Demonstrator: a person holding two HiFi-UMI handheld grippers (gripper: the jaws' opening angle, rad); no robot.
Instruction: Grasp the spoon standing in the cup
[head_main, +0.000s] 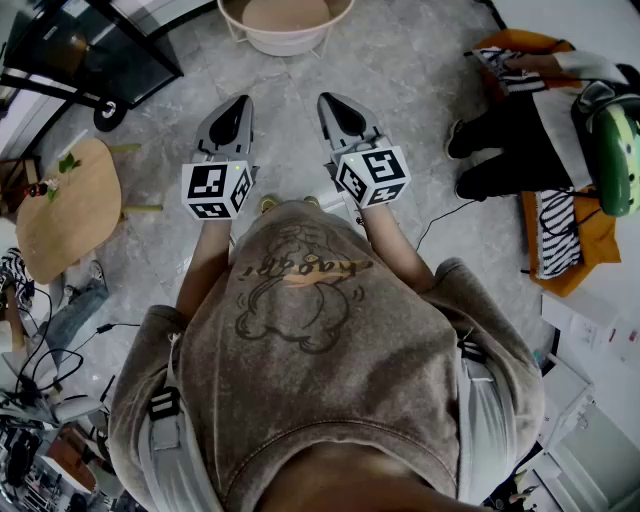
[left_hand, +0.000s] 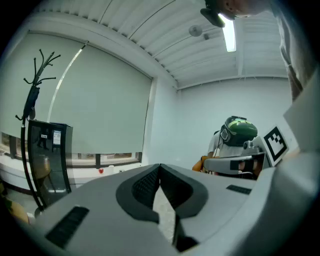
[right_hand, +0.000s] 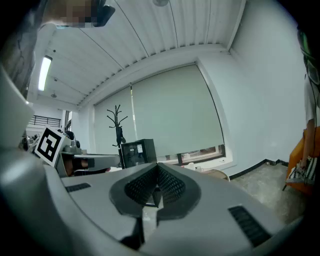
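While the person holds both tools close to the chest, the left gripper (head_main: 241, 101) and the right gripper (head_main: 326, 99) point toward the top of the head view, side by side over grey stone floor (head_main: 410, 70). Each carries its marker cube (head_main: 215, 190) near the wrist.

Seen from its own camera, the left gripper (left_hand: 159, 167) has its 2 ribbed pads (left_hand: 145, 185) pressed together at the tips, with nothing between them. The right gripper (right_hand: 157, 167) is likewise closed tip to tip and empty.

None of the 3 views shows the spoon or the cup.

At the top centre of the head view sits a pale round tub (head_main: 285, 40); a round wooden table (head_main: 65, 205) lies at the left edge. A seated person (head_main: 530, 140) wearing a green headset (head_main: 620, 150) fills the upper right. A coat stand (left_hand: 35, 95) and a dark cabinet (left_hand: 50, 155) stand at the left of the left gripper view.
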